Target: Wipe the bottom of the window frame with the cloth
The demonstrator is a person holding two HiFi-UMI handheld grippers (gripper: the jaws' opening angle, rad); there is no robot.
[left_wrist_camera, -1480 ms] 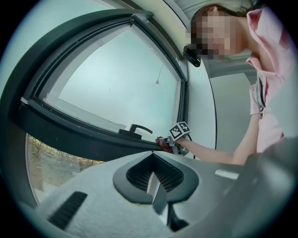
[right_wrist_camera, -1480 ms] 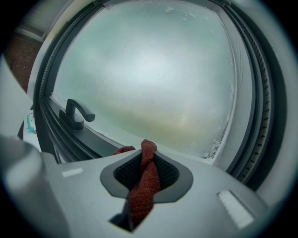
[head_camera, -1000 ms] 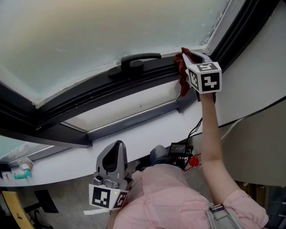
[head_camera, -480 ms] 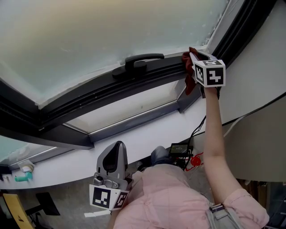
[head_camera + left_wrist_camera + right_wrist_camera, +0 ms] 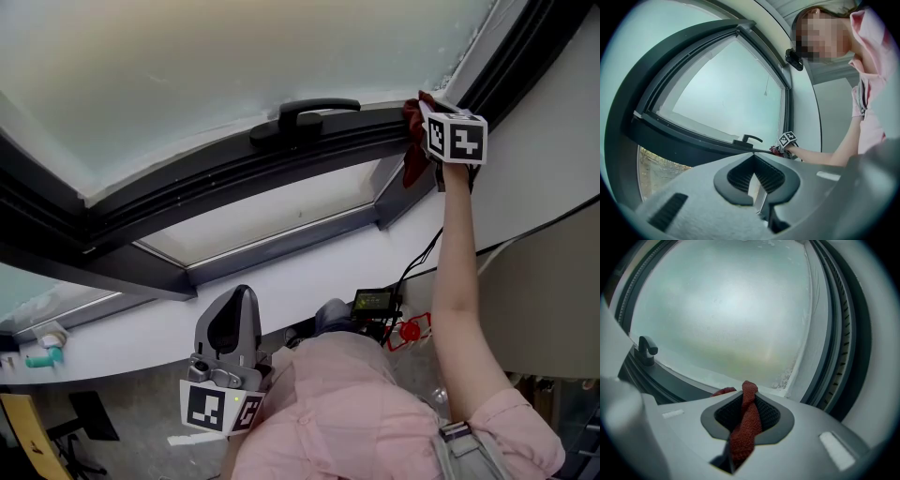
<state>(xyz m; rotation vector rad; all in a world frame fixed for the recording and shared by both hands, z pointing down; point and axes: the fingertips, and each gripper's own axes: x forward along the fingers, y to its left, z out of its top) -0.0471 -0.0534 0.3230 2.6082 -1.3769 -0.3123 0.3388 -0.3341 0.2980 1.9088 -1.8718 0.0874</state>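
My right gripper (image 5: pixel 427 111) is shut on a dark red cloth (image 5: pixel 414 145) and holds it against the bottom of the dark window frame (image 5: pixel 234 178), at its right corner. In the right gripper view the cloth (image 5: pixel 746 420) runs twisted between the closed jaws, its tip near the pale sill strip (image 5: pixel 740 380) under the frosted glass (image 5: pixel 726 305). My left gripper (image 5: pixel 234 323) hangs low by the person's body, shut with nothing in it. From the left gripper view, the right gripper (image 5: pixel 787 139) and cloth (image 5: pixel 776 150) are far off at the frame's corner.
A black window handle (image 5: pixel 305 117) sits on the frame left of the cloth. A white sill (image 5: pixel 281 281) runs below the frame. Cables and a small black device (image 5: pixel 373 303) lie under the sill. Small items (image 5: pixel 42 347) rest at the far left.
My right gripper has slid the cloth rightward along the bottom frame into the right corner. The left gripper has stayed low by the body.
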